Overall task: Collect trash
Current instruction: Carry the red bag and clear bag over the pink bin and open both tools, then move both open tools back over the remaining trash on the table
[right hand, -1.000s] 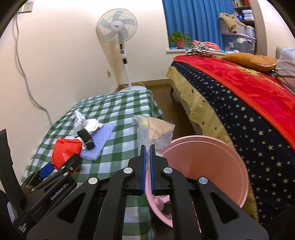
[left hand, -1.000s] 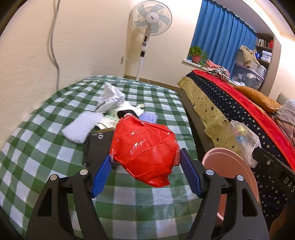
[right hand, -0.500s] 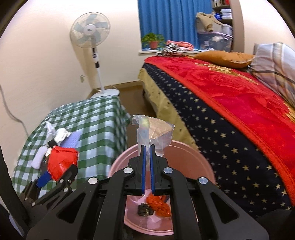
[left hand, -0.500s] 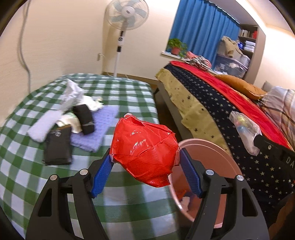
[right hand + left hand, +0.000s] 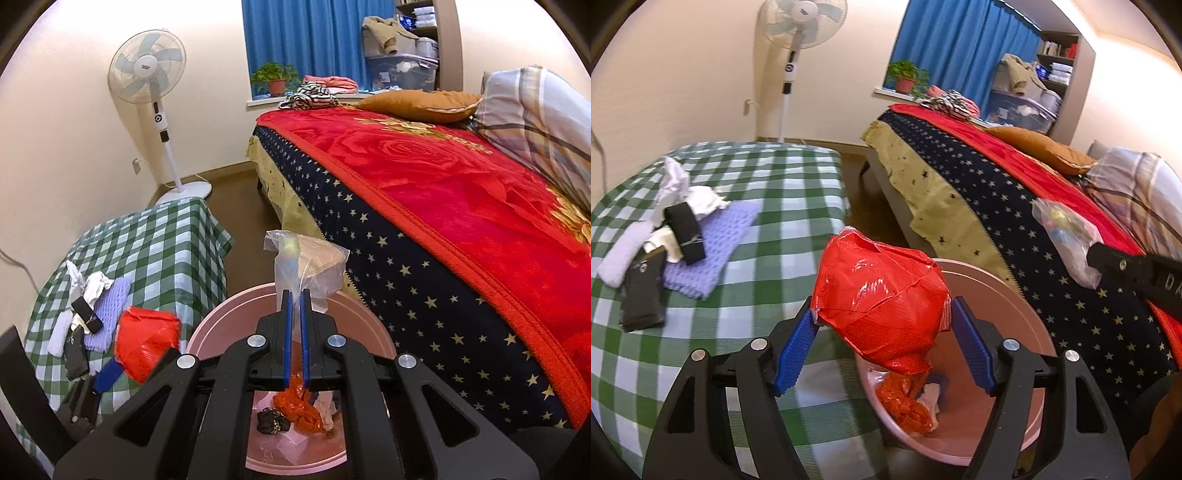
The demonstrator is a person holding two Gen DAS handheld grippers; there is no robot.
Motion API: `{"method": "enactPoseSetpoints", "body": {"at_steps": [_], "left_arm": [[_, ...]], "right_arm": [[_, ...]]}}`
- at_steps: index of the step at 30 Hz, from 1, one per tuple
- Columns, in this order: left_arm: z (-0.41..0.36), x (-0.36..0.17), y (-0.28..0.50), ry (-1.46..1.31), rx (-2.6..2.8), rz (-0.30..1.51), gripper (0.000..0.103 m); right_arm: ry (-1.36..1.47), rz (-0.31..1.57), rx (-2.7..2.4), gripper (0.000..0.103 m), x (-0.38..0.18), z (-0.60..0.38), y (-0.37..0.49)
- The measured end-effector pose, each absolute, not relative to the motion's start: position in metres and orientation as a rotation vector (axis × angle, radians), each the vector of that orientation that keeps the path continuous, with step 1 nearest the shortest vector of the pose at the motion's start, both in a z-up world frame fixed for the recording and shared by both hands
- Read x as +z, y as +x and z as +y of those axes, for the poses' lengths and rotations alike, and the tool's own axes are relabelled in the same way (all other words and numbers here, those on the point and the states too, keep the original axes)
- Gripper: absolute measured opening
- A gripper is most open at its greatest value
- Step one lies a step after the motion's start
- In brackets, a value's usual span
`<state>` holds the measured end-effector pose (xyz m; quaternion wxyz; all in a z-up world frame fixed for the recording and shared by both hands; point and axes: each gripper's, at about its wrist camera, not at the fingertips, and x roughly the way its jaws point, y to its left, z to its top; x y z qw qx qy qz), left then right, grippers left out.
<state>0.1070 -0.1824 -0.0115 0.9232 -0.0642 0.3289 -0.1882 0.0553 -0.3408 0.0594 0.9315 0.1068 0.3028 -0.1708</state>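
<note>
My left gripper (image 5: 882, 310) is shut on a crumpled red wrapper (image 5: 879, 302), which hangs over the near left rim of a pink bin (image 5: 997, 280). In the right wrist view the same red wrapper (image 5: 146, 343) sits left of the pink bin (image 5: 221, 325). My right gripper (image 5: 294, 295) is shut on the edge of a clear plastic bag (image 5: 306, 266) with something tan inside, held above the bin's far side. That clear bag (image 5: 1063, 236) also shows at the right of the left wrist view. An orange wrapper (image 5: 299, 406) and a black scrap (image 5: 271, 421) lie in the bin.
A green checked table (image 5: 768, 288) to the left carries a lavender cloth (image 5: 716, 243), white cloths (image 5: 701, 199) and black items (image 5: 642, 291). A bed with a red blanket (image 5: 461, 192) stands to the right. A standing fan (image 5: 147, 70) is by the far wall.
Both grippers have swung right, away from the table and over the pink bin, keeping their loads. The bin's inside with its trash has come into view.
</note>
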Motion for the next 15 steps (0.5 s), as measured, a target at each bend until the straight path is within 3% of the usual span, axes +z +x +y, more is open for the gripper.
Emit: {"method": "enactPoseSetpoints", "body": {"at_steps": [6, 8, 9, 10, 15], "left_arm": [[-0.196, -0.015, 0.105, -0.113, -0.450, 0.684, 0.073], [-0.196, -0.016, 0.105, -0.105, -0.443, 0.687, 0.076], [-0.194, -0.016, 0.106, -0.112, -0.442, 0.688, 0.076], [-0.192, -0.017, 0.106, -0.118, -0.440, 0.691, 0.076], [-0.179, -0.015, 0.105, -0.131, -0.419, 0.694, 0.076]], "right_arm": [[0.267, 0.629, -0.331, 0.010, 0.058, -0.348, 0.058], [0.276, 0.628, -0.342, 0.023, 0.058, -0.348, 0.057], [0.284, 0.621, -0.353, 0.040, 0.058, -0.349, 0.055], [0.294, 0.615, -0.355, 0.046, 0.058, -0.350, 0.054], [0.292, 0.608, -0.337, 0.046, 0.057, -0.345, 0.055]]}}
